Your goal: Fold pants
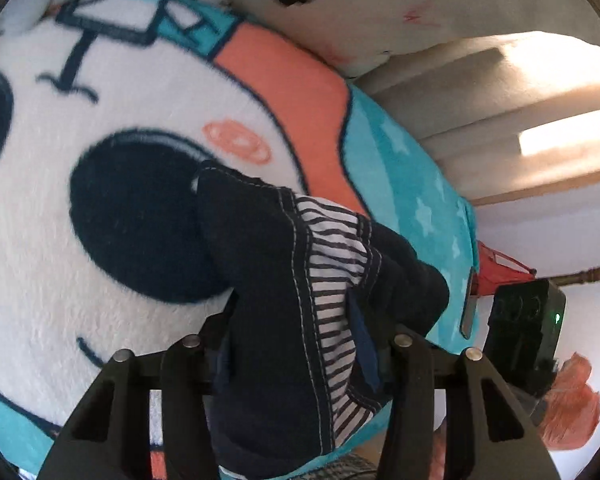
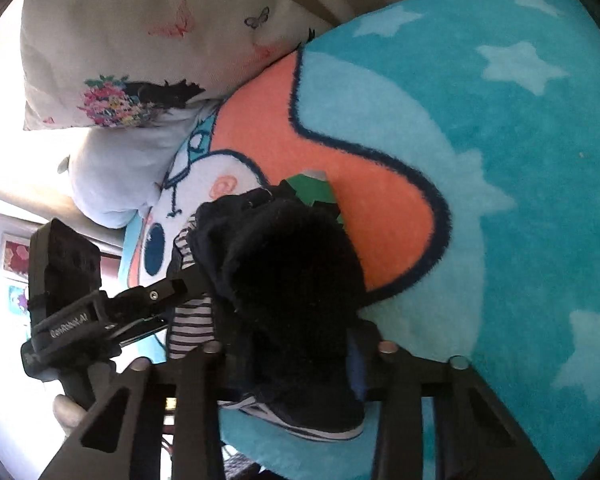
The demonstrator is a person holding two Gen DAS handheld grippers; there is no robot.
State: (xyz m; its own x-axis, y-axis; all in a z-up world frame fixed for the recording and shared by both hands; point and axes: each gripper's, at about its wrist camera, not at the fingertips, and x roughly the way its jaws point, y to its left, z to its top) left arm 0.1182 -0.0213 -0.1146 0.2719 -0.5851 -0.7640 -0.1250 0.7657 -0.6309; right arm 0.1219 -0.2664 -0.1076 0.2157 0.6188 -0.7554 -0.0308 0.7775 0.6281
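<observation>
Both tools, left tool (image 1: 300,344) and right tool (image 2: 296,344), are clamped on the dark pants (image 1: 268,280), bunched between them above the cartoon fleece blanket (image 1: 100,184), equally near.

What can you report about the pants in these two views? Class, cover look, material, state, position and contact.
The pants are small, dark navy, of a denim-like cloth with pale topstitching and a navy-and-white striped lining showing at the turned-out part. They are bunched, not flat or folded, raised over the fleecy cartoon blanket. Both the left gripper and the right gripper have their jaws closed on the cloth, one at each side.
</observation>
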